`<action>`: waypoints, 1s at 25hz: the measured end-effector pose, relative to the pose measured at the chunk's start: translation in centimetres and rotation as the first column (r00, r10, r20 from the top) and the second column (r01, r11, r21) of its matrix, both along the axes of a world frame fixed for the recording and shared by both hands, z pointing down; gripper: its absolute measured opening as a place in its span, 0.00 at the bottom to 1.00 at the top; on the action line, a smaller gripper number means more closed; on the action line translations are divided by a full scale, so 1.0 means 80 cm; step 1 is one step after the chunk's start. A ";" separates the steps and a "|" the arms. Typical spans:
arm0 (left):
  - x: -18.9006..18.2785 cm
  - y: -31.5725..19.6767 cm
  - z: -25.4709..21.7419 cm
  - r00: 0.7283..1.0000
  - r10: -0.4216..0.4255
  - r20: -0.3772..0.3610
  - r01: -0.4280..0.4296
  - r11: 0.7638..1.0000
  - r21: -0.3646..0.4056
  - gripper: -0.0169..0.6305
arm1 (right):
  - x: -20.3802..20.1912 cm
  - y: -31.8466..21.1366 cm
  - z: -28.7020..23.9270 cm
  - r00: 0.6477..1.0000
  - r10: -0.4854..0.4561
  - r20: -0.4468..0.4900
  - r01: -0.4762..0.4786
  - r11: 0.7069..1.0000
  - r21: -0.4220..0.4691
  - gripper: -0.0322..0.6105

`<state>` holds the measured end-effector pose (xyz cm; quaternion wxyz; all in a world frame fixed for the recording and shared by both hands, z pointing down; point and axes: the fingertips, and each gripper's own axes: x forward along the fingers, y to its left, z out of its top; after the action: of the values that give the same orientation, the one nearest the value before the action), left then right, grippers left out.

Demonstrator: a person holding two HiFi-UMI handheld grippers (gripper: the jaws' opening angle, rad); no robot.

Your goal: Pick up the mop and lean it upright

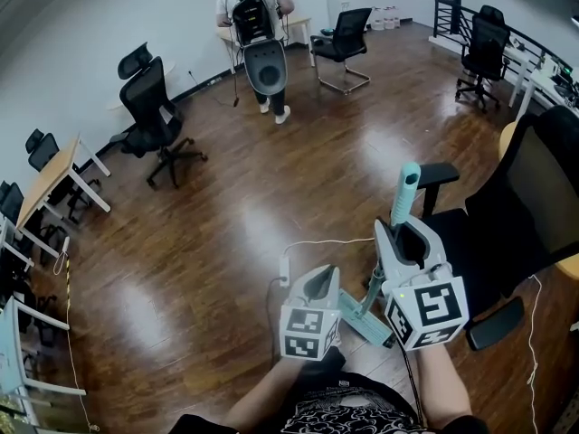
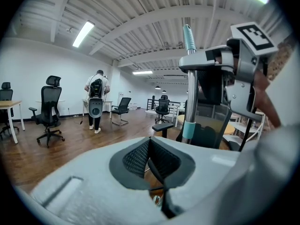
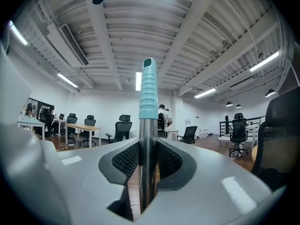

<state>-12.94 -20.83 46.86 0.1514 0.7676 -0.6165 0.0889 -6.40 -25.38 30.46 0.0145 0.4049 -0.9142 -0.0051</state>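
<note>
A black office chair [image 1: 520, 202] is located just beside the mop [image 1: 406, 191] on the right, and a white cable [image 1: 312, 242] is laid on the wooden floor [image 1: 271, 179] near the mop head [image 1: 366, 322]. A person [image 1: 256, 25] is seen well apart. The upright mop shaft is pinched by the right gripper [image 1: 409, 239] below the teal grip; the left gripper [image 1: 318, 283] fingers [image 2: 138, 156] are pressed together, empty
</note>
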 end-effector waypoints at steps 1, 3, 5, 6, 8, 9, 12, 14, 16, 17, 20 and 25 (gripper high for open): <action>0.001 0.000 -0.001 1.000 0.004 -0.013 -0.004 1.000 0.001 0.03 | 0.001 0.000 0.001 1.000 0.003 -0.001 -0.003 1.000 -0.001 0.19; 0.004 -0.002 -0.002 0.999 0.007 -0.033 -0.007 1.000 0.005 0.03 | 0.004 -0.002 0.003 1.000 0.010 -0.004 -0.010 1.000 -0.004 0.19; 0.006 -0.004 -0.001 1.000 0.010 -0.029 -0.009 1.000 0.005 0.03 | 0.008 -0.004 0.007 1.000 0.020 -0.006 -0.020 1.000 -0.007 0.19; 0.007 -0.005 -0.001 1.000 0.011 -0.025 -0.011 1.000 0.004 0.03 | 0.011 -0.005 0.008 1.000 0.026 -0.006 -0.026 1.000 -0.009 0.19; 0.008 -0.008 0.001 1.000 0.014 -0.023 -0.014 1.000 0.002 0.03 | 0.016 -0.009 0.014 0.999 0.039 -0.008 -0.040 0.999 -0.013 0.19; 0.009 -0.010 0.001 1.000 0.017 -0.024 -0.017 1.000 0.001 0.03 | 0.019 -0.011 0.018 0.999 0.047 -0.009 -0.047 0.999 -0.017 0.19; 0.016 -0.017 0.001 0.999 0.031 -0.027 -0.031 1.000 -0.001 0.03 | 0.028 -0.020 0.034 0.997 0.075 -0.012 -0.075 0.996 -0.040 0.19; 0.022 -0.024 -0.001 0.999 0.046 -0.029 -0.046 0.999 -0.004 0.03 | 0.035 -0.029 0.050 0.995 0.095 -0.013 -0.095 0.993 -0.066 0.19; 0.029 -0.031 -0.003 0.998 0.062 -0.028 -0.063 0.998 -0.007 0.03 | 0.044 -0.037 0.067 0.993 0.116 -0.013 -0.117 0.989 -0.095 0.19; 0.033 -0.035 -0.003 0.997 0.071 -0.027 -0.071 0.997 -0.007 0.03 | 0.049 -0.041 0.075 0.992 0.127 -0.012 -0.128 0.986 -0.107 0.19; 0.043 -0.049 0.000 0.995 0.094 -0.029 -0.095 0.995 -0.013 0.03 | 0.061 -0.051 0.099 0.987 0.158 -0.009 -0.158 0.978 -0.134 0.19; 0.058 -0.075 0.006 0.990 0.138 -0.029 -0.139 0.990 -0.037 0.03 | 0.072 -0.067 0.147 0.980 0.196 -0.036 -0.199 0.959 -0.200 0.19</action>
<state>-8.28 -26.86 47.32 0.1678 0.8065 -0.5579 0.1008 -0.64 -30.77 42.22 0.0634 0.4903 -0.8649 0.0865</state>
